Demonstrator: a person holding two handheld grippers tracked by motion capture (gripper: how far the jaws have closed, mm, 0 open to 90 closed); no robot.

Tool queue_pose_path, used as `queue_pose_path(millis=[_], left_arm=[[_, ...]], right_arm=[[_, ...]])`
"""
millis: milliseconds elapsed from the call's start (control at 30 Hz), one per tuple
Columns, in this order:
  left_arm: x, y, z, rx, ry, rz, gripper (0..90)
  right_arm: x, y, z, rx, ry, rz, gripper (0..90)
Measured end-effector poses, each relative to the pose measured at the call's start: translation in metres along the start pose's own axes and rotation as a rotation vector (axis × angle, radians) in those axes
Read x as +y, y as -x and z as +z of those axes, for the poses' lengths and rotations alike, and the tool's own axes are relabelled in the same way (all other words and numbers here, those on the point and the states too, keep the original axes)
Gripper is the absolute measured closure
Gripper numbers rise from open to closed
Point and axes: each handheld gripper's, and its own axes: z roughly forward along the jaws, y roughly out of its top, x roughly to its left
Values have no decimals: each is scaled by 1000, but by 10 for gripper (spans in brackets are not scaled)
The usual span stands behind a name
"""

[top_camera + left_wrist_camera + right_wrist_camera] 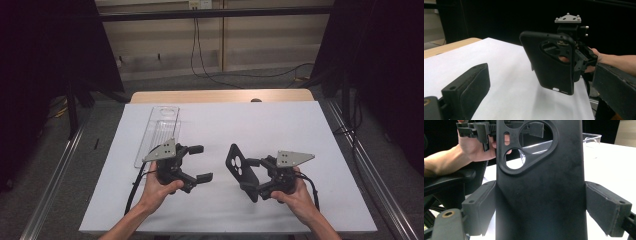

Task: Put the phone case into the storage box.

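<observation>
**A:** State the position of the right gripper point(250, 175).

**B:** Near right of the white table point(280, 125). Its jaws are clamped on a black phone case point(241, 170), one pad on each long edge. In the high view the case is held off the table surface, tilted, with its camera cutout toward the far end.

**A:** What does the right gripper view add?

**B:** It shows both pads pressed flat against the case point(540, 195) sides, and the cutout openings at the top. Through them the left gripper point(509, 130) and the hand point(474, 147) holding it are visible, with a clear plastic tray point(591, 137) beyond.

**A:** And the left gripper?

**B:** Near left of the table in the high view point(200, 162), jaws spread apart, nothing between them, pointing right toward the case without touching it. The clear tray point(157, 132) lies flat just beyond it on the far left.

**A:** What does the left gripper view add?

**B:** The case point(549, 62) seen from its other face, held above the table with the right gripper point(576, 57) behind it. The left gripper's own jaws stand wide at either side of the frame.
</observation>
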Motion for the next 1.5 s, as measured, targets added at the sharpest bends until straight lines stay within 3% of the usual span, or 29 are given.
queue_pose_path(millis=[333,567,900,1067,1500], left_arm=[[9,1,13,-33,-19,41,14],[9,5,19,-80,-36,69,14],[11,5,29,-115,-27,78,10],[14,5,38,-135,-47,85,12],[12,-2,43,-178,-39,88,11]], right_arm=[[0,2,1,34,4,3,143],[0,1,2,45,-6,-11,143],[-1,-2,6,81,-22,-21,143],[-1,-3,6,88,-24,-25,142],[-2,-4,7,116,-36,-29,142]])
